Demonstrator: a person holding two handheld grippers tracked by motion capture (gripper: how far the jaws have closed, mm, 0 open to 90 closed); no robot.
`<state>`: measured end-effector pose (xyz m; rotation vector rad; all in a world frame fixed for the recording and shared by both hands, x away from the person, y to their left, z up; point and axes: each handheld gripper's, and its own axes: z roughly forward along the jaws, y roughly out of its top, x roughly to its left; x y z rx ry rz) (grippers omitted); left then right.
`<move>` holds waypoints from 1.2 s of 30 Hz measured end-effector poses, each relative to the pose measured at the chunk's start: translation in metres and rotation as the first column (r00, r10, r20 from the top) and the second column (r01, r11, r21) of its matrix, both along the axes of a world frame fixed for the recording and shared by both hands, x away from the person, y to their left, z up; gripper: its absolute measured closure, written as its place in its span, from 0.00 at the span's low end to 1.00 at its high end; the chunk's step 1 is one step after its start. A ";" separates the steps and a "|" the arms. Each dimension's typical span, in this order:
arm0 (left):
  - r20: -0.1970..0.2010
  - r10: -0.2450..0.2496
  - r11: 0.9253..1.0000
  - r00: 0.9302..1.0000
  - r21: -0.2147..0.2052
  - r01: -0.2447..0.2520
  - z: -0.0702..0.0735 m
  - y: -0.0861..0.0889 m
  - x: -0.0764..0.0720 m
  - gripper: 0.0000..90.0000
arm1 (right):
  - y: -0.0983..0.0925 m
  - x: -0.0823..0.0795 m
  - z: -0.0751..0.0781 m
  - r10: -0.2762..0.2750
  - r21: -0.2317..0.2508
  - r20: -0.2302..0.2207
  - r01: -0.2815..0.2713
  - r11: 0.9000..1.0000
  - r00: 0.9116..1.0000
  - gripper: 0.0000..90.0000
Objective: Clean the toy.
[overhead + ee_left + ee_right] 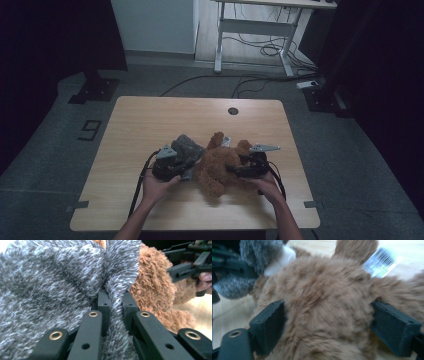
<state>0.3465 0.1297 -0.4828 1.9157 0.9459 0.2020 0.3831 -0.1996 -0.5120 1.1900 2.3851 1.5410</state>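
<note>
Brown plush bear (218, 167) lies on the bench (150, 120), its body between the right claw's (329, 325) wide-spread jaws, which stand at its flanks. Grey fuzzy garment (50, 282) sits at the bear's left, touching it; left claw (116, 305) is clamped on a fold of that fabric.

Blurred barcode tag (381, 262) on brown plush toy (324, 312), print too smeared to read
</note>
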 end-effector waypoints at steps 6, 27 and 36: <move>-0.011 -0.015 1.000 1.000 -0.006 0.015 -0.003 -0.001 -0.004 0.90 | 0.006 -0.013 -0.012 -0.055 -0.008 0.025 0.056 0.998 0.998 0.19; 0.101 0.055 0.995 0.993 0.073 -0.062 0.031 0.000 0.018 0.89 | 0.020 0.012 0.000 -0.106 -0.048 0.359 0.131 0.990 0.927 0.66; 0.081 0.116 0.985 0.990 0.120 -0.125 0.054 -0.018 0.080 0.89 | 0.010 0.010 -0.014 -0.055 -0.072 0.381 0.089 0.993 0.923 0.64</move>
